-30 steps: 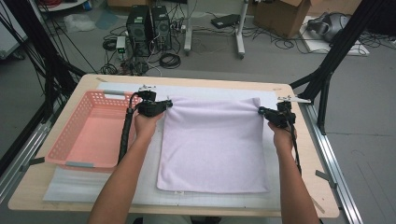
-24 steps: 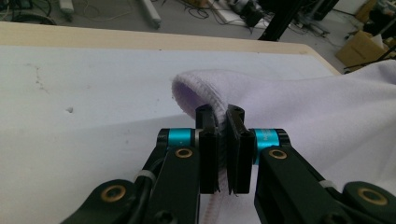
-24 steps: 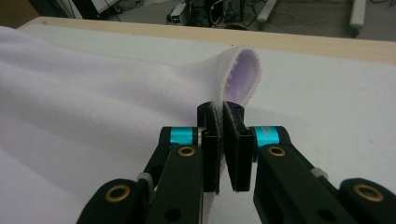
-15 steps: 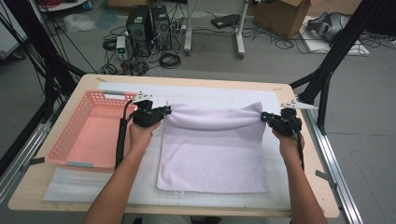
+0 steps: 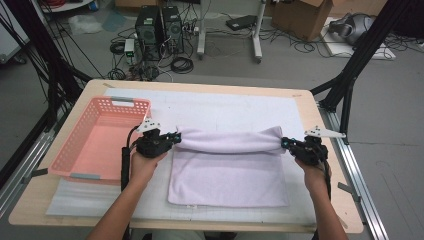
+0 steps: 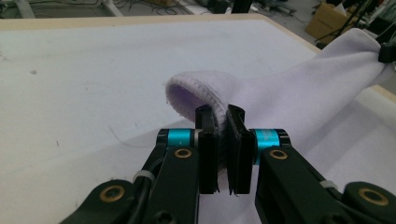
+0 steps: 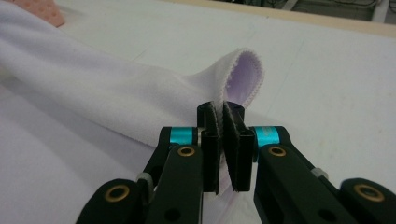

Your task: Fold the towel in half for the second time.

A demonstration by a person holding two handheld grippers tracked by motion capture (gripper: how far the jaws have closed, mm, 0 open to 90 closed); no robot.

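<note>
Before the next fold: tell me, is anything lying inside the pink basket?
No. In the high view the pink basket shows a bare bottom, and the towel lies beside it on the mat.

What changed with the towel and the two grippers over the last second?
Both grippers, left gripper and right gripper, stayed shut on the far corners of the lilac towel and carried them toward the person, folding the far edge over the lower part. The pink basket and the towel's near edge kept their places.
</note>
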